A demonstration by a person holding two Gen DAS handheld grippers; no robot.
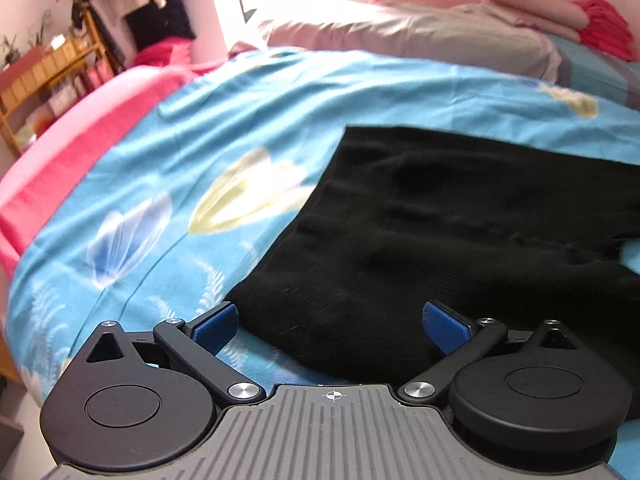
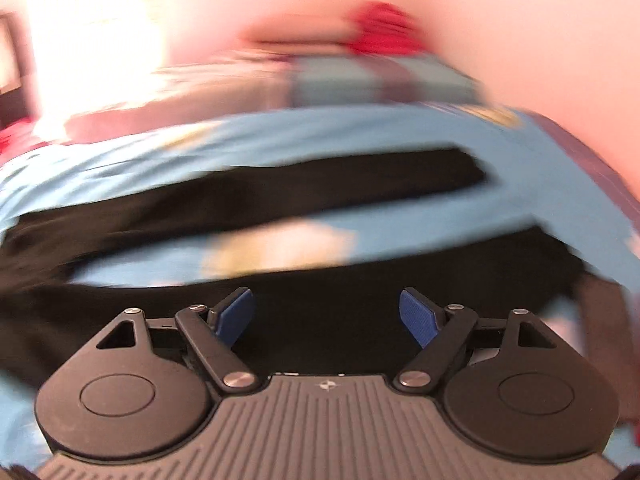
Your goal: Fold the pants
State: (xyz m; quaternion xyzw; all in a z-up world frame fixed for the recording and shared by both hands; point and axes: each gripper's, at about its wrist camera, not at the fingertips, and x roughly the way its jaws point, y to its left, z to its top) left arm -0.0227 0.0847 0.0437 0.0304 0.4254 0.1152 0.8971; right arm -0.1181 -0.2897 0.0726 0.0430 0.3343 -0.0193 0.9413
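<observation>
Left claw (image 1: 330,326): jaws spread wide, gripping nothing, with the black pants (image 1: 460,232) lying flat on the blue floral bedspread (image 1: 168,152) directly ahead and to its right, their near edge between the fingertips. Right claw (image 2: 327,316): jaws likewise wide apart and empty; view heavily blurred, pants (image 2: 320,320) directly ahead and beneath the tips.

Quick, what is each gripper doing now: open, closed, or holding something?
Left gripper: open, holding nothing, over the pants.
Right gripper: open, holding nothing, over the pants.
</observation>
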